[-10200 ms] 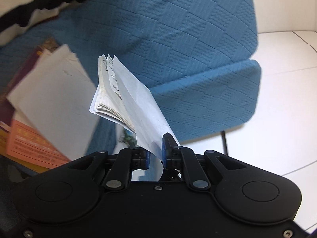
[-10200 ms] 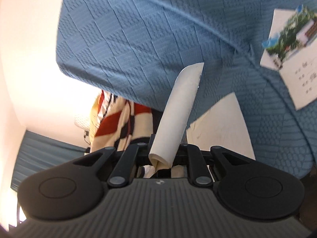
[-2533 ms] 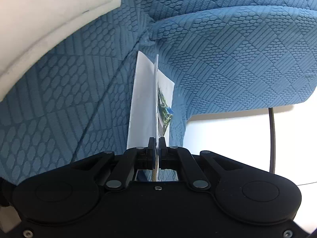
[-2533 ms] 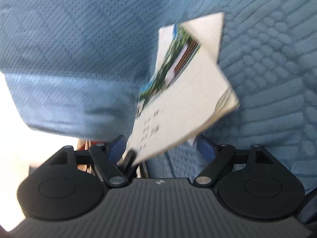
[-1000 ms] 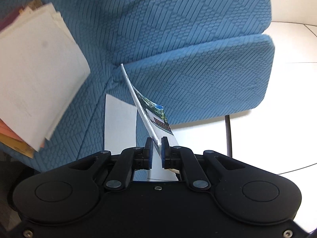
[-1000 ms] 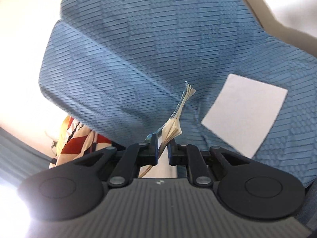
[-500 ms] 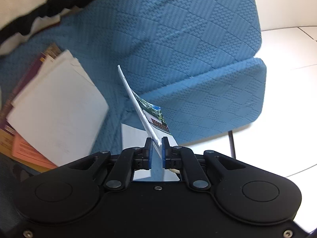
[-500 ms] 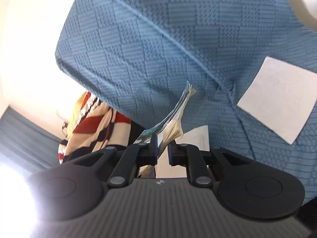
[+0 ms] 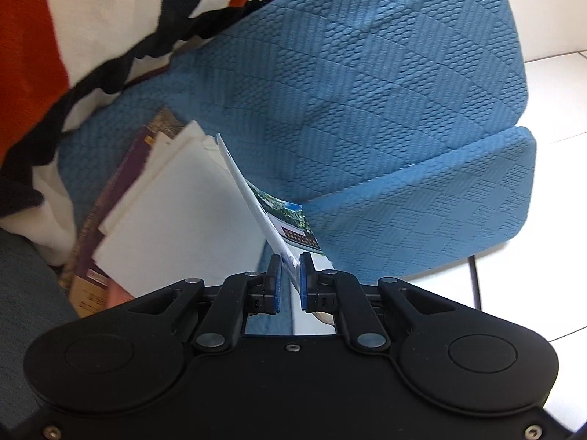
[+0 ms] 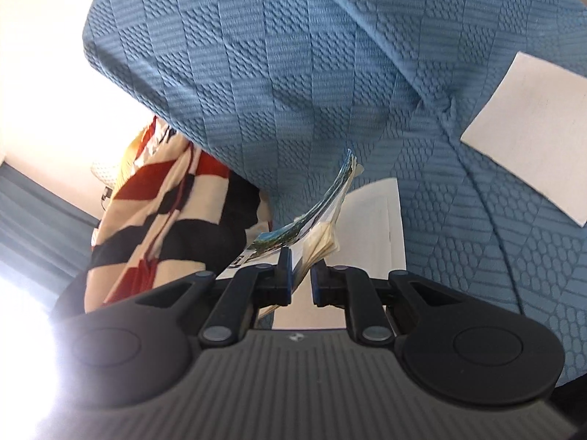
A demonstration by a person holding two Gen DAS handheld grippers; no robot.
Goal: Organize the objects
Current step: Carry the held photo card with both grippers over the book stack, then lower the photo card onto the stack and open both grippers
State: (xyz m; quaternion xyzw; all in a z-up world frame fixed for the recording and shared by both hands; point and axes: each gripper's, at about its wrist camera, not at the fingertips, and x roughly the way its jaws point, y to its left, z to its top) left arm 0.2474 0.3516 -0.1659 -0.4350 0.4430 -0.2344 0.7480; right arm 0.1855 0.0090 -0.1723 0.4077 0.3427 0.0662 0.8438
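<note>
Since half a second ago the paper stack [image 9: 172, 216] has slid closer to the left tongs [image 9: 290, 282], and the striped blanket [image 9: 73, 29] now fills more of the upper left of that view. In the right wrist view the loose white sheet [image 10: 528, 135] has drifted toward the right edge. The left tongs are nearly closed, pinching one edge of a thin glossy booklet [image 9: 271, 216] with a printed landscape cover; it stands on edge, tilted leftward. The right tongs [image 10: 301, 275] are likewise nearly closed on the booklet's [image 10: 315, 209] other end, where cream pages fan out. Beyond lies the flat stack of white sheets over purple and orange covers, resting on the blue sofa [image 9: 367, 110], whose fabric is quilted in raised geometric patches. White tiled floor [image 9: 557, 146] shows beyond.
</note>
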